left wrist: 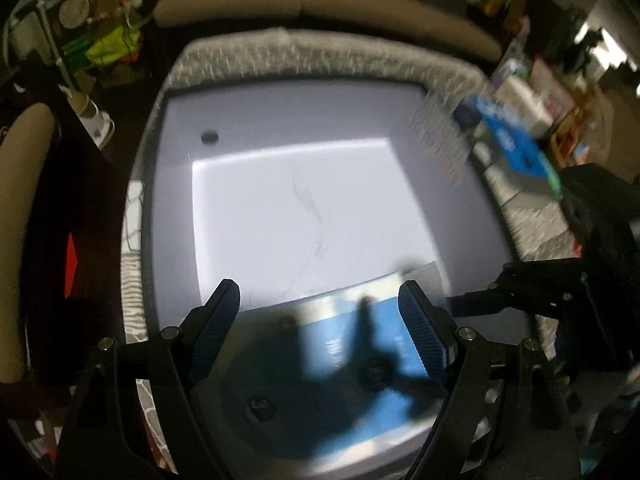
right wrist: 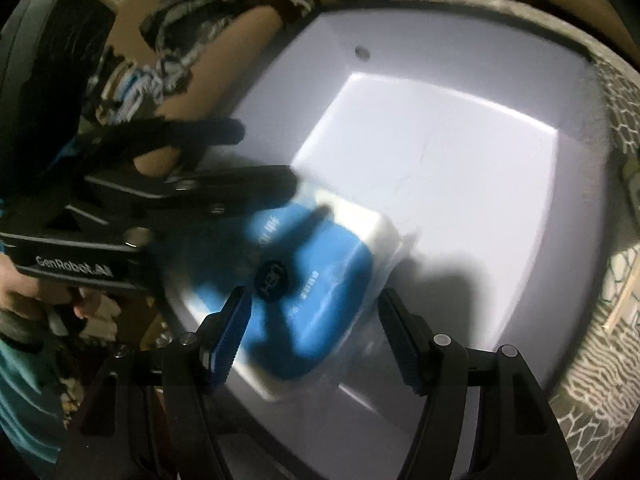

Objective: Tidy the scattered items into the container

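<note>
A white plastic container (left wrist: 176, 208) (right wrist: 580, 208) stands on a patterned cloth. A blue and white wrapped pack (left wrist: 352, 356) (right wrist: 320, 280) lies flat on its floor, against the near wall. My left gripper (left wrist: 318, 296) hovers above that pack with its jaws wide apart and nothing pressed between them. It shows from the side in the right wrist view as the left gripper (right wrist: 264, 156). My right gripper (right wrist: 316, 300) is also open over the pack, and its pads stand clear of the pack. Gripper shadows fall across the pack. The rest of the container floor is bare.
Beyond the container's right rim, a blue pack (left wrist: 508, 140) and a clear packet with reddish print (left wrist: 440, 140) lie on the cloth (left wrist: 532, 220). A beige sofa (left wrist: 320, 4) runs along the back. A hand (right wrist: 24, 288) holds the left gripper's handle.
</note>
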Motion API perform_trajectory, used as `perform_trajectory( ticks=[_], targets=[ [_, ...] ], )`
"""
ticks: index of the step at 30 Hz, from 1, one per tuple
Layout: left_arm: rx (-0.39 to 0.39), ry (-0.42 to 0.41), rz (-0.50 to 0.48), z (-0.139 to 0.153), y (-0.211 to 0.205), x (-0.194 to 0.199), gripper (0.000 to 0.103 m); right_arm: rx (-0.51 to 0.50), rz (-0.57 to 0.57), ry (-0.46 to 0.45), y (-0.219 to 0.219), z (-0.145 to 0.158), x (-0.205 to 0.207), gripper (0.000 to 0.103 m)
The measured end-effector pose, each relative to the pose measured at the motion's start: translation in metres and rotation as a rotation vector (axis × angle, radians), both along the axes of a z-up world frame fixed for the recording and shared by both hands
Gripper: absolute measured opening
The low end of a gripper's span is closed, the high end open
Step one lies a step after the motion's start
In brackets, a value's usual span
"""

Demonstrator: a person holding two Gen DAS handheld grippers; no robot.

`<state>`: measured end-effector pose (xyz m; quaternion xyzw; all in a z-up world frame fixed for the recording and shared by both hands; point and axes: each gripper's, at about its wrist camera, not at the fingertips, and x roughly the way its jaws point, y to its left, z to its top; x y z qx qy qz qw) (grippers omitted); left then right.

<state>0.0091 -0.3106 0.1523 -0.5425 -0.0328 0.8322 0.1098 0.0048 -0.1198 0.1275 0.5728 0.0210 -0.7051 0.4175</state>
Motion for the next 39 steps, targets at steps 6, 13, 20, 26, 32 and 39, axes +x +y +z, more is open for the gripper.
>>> perform_trajectory(
  ticks=[6, 13, 20, 26, 32, 39],
  targets=[
    [0.197, 0.087, 0.087, 0.028, -0.004, 0.027, 0.081, -0.058, -0.055, 0.106, 0.059, 0.042, 0.012, 0.068],
    [0.345, 0.175, 0.121, 0.037, 0.023, 0.053, 0.082, -0.017, -0.16, 0.238, 0.16, 0.071, 0.02, 0.069],
    [0.431, 0.256, 0.106, 0.045, 0.081, 0.041, 0.082, -0.034, -0.312, 0.261, 0.259, 0.056, 0.01, 0.069],
    [0.234, 0.303, 0.044, 0.042, 0.159, 0.007, 0.082, -0.044, -0.371, 0.228, 0.301, 0.029, -0.001, 0.069],
    [0.087, 0.33, 0.002, 0.02, 0.226, -0.028, 0.083, -0.082, -0.418, 0.237, 0.338, 0.018, -0.018, 0.069],
    [0.046, 0.356, 0.124, -0.014, 0.259, -0.048, 0.083, -0.132, -0.435, 0.277, 0.364, 0.024, -0.05, 0.069]
  ],
)
